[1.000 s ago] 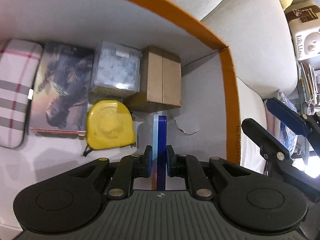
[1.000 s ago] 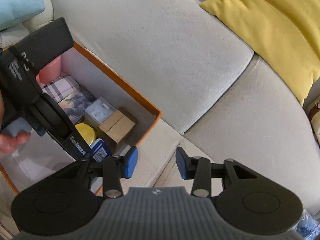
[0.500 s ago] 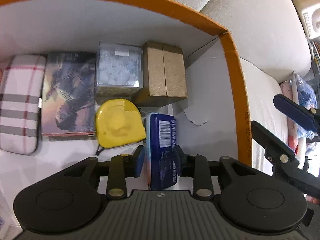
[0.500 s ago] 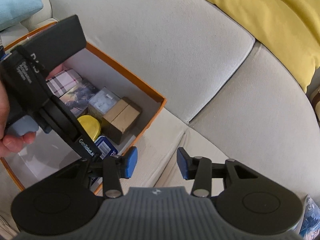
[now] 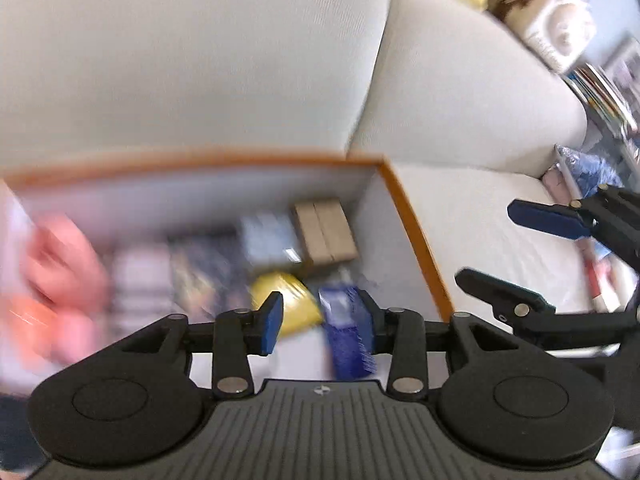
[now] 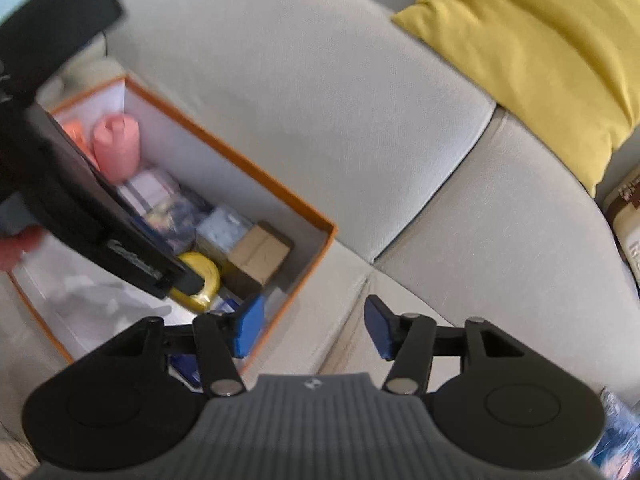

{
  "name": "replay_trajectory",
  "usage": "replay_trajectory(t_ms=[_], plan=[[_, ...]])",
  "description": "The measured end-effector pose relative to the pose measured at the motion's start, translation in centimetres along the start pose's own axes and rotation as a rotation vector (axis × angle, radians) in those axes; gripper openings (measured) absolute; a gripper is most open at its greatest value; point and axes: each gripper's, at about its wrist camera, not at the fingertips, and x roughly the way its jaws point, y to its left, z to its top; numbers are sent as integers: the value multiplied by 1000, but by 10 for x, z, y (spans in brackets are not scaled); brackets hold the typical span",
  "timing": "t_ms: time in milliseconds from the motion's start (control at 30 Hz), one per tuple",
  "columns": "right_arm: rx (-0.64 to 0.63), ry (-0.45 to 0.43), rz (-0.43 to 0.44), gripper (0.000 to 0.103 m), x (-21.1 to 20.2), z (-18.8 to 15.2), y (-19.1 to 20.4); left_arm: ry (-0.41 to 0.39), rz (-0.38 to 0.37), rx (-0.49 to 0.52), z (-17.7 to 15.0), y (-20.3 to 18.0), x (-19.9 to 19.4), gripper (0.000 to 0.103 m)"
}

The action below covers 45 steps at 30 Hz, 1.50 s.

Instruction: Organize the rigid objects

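Your left gripper [image 5: 320,322] has its blue-padded fingers [image 5: 270,322] spread apart, holding nothing. The flat dark-blue rectangular tin [image 5: 348,334] lies in the orange-rimmed white cardboard box [image 5: 416,236], just inside your right-hand finger of that gripper; the left wrist view is too blurred to tell whether pad and tin touch. The round yellow tape-measure case [image 5: 286,300] sits beyond the gap between the fingers, beside the tin on its left. Farther ahead of the fingers the brown cardboard carton [image 5: 326,230] stands in the far right corner of the box, with a pale translucent cube [image 5: 268,236] on its left, then a dark printed flat pack [image 5: 200,276] and a plaid striped case [image 5: 138,280]; all are smeared. A pink blurred object [image 5: 60,256] fills the far left of the box.

Your right gripper [image 6: 314,330] hangs over the cream fabric sofa seat [image 6: 500,264], fingers [image 6: 250,326] wide apart and empty. Its left finger overlaps the near right edge of the box in the right wrist view; the right finger is above the seat seam. Past the fingers, the tape-measure case and the carton show in the box corner, partly behind the black body of the left gripper. A pink cylinder [image 6: 116,148] stands at the far end of the box. Beyond, a mustard-yellow cushion [image 6: 532,52] leans on the sofa back.
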Motion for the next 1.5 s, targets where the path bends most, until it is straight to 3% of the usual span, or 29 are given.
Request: replay_trajectory(t_ms=[33,133,233,400,633,800,1033,1500], plan=[[31,-8,9,63,-4,2,0,-46,37,43,7,-4,-7,48],[128,-39,41,66,-20,4,6,-173,149,171,-14,-12,-25,52],[224,-75,61,68,-31,0,18,-264,234,229,-37,-14,-36,52],[395,-130,85,70,-46,-15,40,-385,295,186,-71,-13,-66,67],[610,-179,45,78,-68,-40,69,-512,390,84,-102,-2,-109,89],[627,-185,18,80,-78,-49,89,-509,417,39,-125,5,-119,95],[628,-149,3,80,-68,-58,100,-395,404,-6,-136,15,-100,95],[641,-128,16,81,-65,-63,106,-387,404,6,-141,17,-100,95]])
